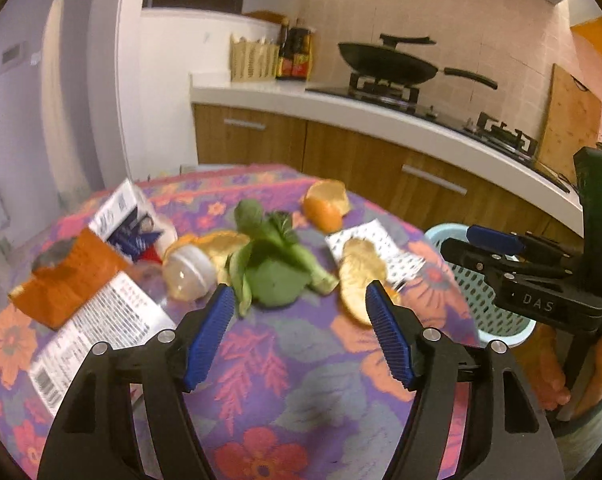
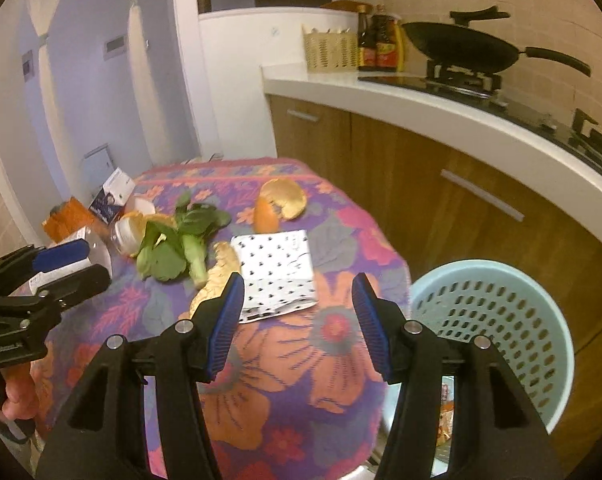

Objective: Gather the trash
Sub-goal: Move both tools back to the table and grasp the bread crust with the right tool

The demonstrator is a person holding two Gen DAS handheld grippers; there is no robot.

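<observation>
Trash lies on a floral tablecloth: green bok choy, an orange peel, a far orange peel, a spotted white packet, a clear plastic bottle, an orange wrapper and a white-blue carton. A light blue perforated basket stands right of the table, some wrappers inside. My left gripper is open, empty, just before the bok choy. My right gripper is open, empty, above the spotted packet.
A kitchen counter with wooden cabinets runs behind the table, with a black wok on a stove, sauce bottles and a cutting board. A purple wall is at left.
</observation>
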